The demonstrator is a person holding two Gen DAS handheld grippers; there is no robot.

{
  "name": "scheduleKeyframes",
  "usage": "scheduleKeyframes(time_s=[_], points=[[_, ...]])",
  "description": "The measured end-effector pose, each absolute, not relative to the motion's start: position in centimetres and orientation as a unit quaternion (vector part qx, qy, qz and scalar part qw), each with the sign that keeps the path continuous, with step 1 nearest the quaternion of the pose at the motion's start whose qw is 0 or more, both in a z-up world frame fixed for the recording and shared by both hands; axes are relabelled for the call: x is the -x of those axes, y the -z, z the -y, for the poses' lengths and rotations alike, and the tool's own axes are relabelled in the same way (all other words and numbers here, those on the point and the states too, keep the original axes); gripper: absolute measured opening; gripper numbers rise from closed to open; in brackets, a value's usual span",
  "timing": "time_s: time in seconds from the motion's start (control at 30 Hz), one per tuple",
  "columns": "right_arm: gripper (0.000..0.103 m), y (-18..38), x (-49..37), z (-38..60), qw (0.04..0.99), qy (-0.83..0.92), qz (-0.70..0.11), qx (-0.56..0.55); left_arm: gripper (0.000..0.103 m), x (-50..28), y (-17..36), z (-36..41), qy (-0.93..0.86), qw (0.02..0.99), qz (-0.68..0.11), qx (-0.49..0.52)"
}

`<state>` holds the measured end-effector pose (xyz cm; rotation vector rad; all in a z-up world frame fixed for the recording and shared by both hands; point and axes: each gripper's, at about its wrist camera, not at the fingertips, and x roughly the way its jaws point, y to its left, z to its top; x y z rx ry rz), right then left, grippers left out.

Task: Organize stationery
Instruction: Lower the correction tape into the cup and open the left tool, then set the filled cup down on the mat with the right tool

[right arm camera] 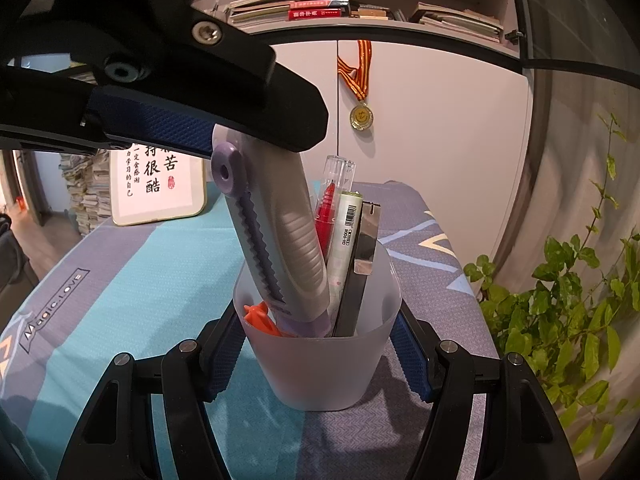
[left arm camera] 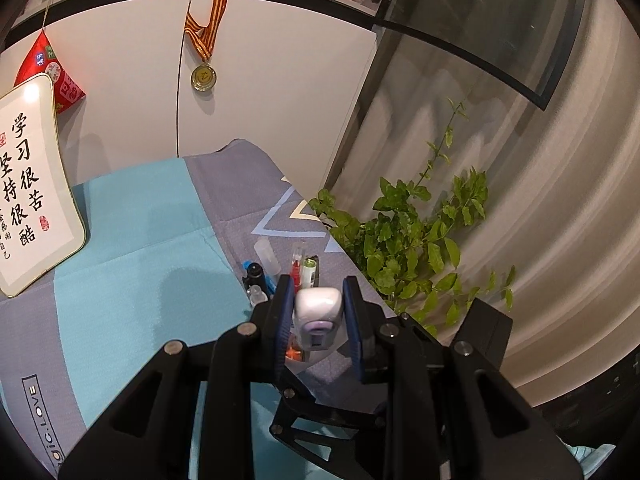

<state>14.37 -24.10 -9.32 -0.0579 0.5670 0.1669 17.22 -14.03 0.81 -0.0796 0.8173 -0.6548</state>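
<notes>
A framed calligraphy board [right arm camera: 158,184] leans at the table's far left, a gold medal [right arm camera: 361,116] on a striped ribbon hangs on the white cabinet door [right arm camera: 440,128], and a leafy plant [right arm camera: 568,304] crowds the right edge; stacked books [right arm camera: 312,10] fill the shelf above; the table wears a teal-and-grey printed cloth [right arm camera: 132,276]; the right gripper [right arm camera: 320,356] clamps its blue ribbed pads on a frosted translucent plastic cup [right arm camera: 324,372], tapered and round; inside stand a red pen [right arm camera: 326,212] with clear cap, a pale green barcoded pen [right arm camera: 346,232], a flat black-and-metal blade case [right arm camera: 360,272] and something orange [right arm camera: 260,316]; the left gripper [left arm camera: 316,300] grips the top of a grey-lilac utility knife [right arm camera: 276,240], ridged and notched, tilted with its lower end in the cup.
</notes>
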Motion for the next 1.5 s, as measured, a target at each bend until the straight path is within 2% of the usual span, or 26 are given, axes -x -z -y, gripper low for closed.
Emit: scheduleKeyframes(time_s=[1.1, 1.13, 1.2, 1.33, 1.5], points=[[0.070, 9.2, -14.2, 23.8, 0.956, -0.078, -0.279, 0.034, 0.027, -15.9, -1.2, 9.6, 0.288, 0.885, -0.361, 0.061], [0.070, 9.2, -14.2, 23.8, 0.956, -0.078, -0.279, 0.035, 0.028, -15.7, -1.1, 9.4, 0.287, 0.886, -0.360, 0.060], [0.070, 9.2, -14.1, 23.7, 0.956, -0.077, -0.279, 0.036, 0.038, -15.1, -0.8, 9.0, 0.277, 0.892, -0.353, 0.052], [0.070, 9.2, -14.1, 23.8, 0.956, -0.076, -0.280, 0.036, 0.039, -13.7, 0.3, 8.1, 0.251, 0.906, -0.341, 0.016], [0.070, 9.3, -14.2, 23.8, 0.954, -0.072, -0.288, 0.038, 0.047, -11.7, 2.1, 6.3, 0.230, 0.914, -0.335, -0.009]])
